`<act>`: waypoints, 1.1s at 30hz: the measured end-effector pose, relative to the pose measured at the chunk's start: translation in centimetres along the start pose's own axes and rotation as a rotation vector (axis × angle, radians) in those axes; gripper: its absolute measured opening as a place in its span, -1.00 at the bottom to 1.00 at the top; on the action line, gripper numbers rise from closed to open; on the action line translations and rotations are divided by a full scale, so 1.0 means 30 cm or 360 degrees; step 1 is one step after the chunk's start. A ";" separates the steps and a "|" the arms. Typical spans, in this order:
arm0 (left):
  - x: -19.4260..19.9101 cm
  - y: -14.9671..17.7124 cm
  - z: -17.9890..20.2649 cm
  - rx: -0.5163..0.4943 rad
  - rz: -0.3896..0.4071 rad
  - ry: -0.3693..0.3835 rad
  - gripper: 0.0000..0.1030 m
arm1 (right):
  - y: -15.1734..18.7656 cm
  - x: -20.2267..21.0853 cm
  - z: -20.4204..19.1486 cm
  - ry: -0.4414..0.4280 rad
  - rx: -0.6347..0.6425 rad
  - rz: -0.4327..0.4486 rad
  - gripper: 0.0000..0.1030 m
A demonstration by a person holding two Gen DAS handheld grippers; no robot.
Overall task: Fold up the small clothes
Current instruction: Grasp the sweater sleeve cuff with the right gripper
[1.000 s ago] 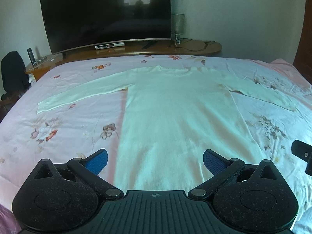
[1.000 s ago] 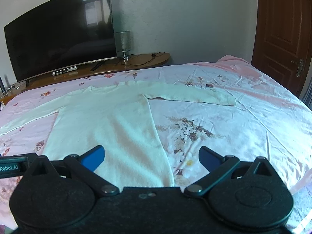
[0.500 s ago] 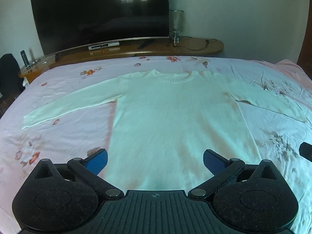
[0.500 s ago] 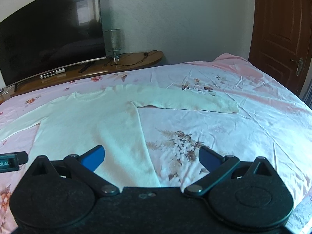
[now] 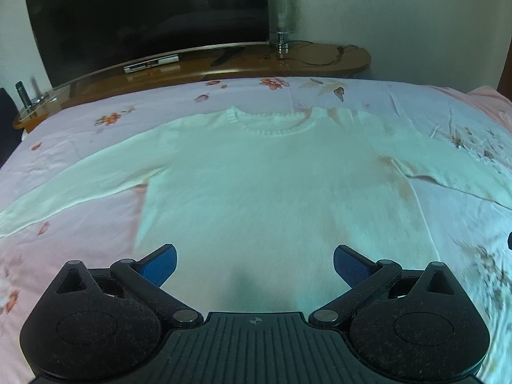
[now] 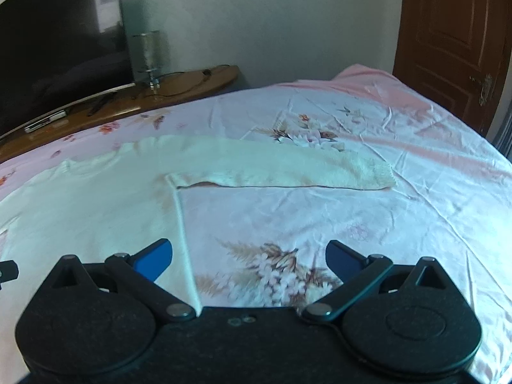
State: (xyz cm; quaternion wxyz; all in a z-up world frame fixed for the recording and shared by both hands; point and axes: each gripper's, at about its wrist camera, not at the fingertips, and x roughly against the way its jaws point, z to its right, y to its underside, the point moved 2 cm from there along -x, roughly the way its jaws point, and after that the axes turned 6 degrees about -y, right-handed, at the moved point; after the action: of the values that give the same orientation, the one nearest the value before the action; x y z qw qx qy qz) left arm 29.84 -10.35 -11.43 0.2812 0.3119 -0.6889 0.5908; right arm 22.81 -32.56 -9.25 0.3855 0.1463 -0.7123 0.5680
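Note:
A cream long-sleeved sweater lies flat on the floral pink bedsheet, neckline toward the far edge and both sleeves spread sideways. My left gripper hovers open above the sweater's lower body, nothing between its blue pads. In the right wrist view the sweater's body fills the left side and its right sleeve stretches out to a ribbed cuff. My right gripper is open over the sweater's right side seam and the bare sheet beside it, holding nothing.
A wooden TV stand runs along the bed's far edge, carrying a large dark television and a small lamp. A brown door stands at the right. Bare sheet extends right of the sleeve.
Both grippers have moved forward and lower over the bed, so the sweater looks larger and closer. The right gripper has also shifted right, toward the sleeve. Both stayed open.

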 end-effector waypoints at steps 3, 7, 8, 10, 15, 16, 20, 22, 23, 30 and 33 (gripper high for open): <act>-0.069 -0.040 0.047 -0.0019 0.0004 0.0001 1.00 | -0.029 -0.083 0.035 0.0028 -0.0036 -0.0018 0.86; -0.156 -0.086 0.115 -0.0044 -0.0002 0.0021 1.00 | -0.060 -0.191 0.099 0.0068 -0.0096 -0.0065 0.66; -0.177 -0.095 0.128 -0.0047 -0.0008 0.0026 1.00 | -0.067 -0.218 0.120 0.0079 -0.0115 -0.0081 0.61; -0.221 -0.116 0.158 -0.0053 -0.0025 0.0033 1.00 | -0.082 -0.269 0.168 0.0105 -0.0170 -0.0110 0.55; -0.317 -0.168 0.223 -0.0079 -0.0043 0.0039 1.00 | -0.118 -0.378 0.296 0.0111 -0.0353 -0.0170 0.41; -0.338 -0.180 0.236 -0.0089 -0.0044 0.0033 1.00 | -0.123 -0.394 0.314 0.0117 -0.0382 -0.0176 0.41; -0.406 -0.224 0.262 -0.0090 -0.0053 0.0013 1.00 | -0.153 -0.467 0.396 0.0126 -0.0496 -0.0197 0.38; -0.436 -0.244 0.273 -0.0086 -0.0056 0.0004 1.00 | -0.162 -0.495 0.425 0.0130 -0.0548 -0.0203 0.36; -0.451 -0.254 0.278 -0.0082 -0.0063 0.0004 1.00 | -0.167 -0.513 0.442 0.0134 -0.0578 -0.0204 0.33; -0.528 -0.285 0.289 -0.0070 -0.0092 -0.0023 1.00 | -0.220 -0.588 0.511 0.0206 -0.0622 -0.0091 -0.01; -0.541 -0.288 0.277 -0.0059 -0.0105 -0.0023 1.00 | -0.242 -0.609 0.549 0.0220 -0.0667 -0.0030 -0.40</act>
State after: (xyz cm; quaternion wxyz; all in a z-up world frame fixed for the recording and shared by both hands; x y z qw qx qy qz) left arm 46.76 -17.93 -19.37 0.3013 0.3334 -0.6911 0.5661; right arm 33.23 -54.21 -18.21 0.4607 0.0304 -0.7854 0.4124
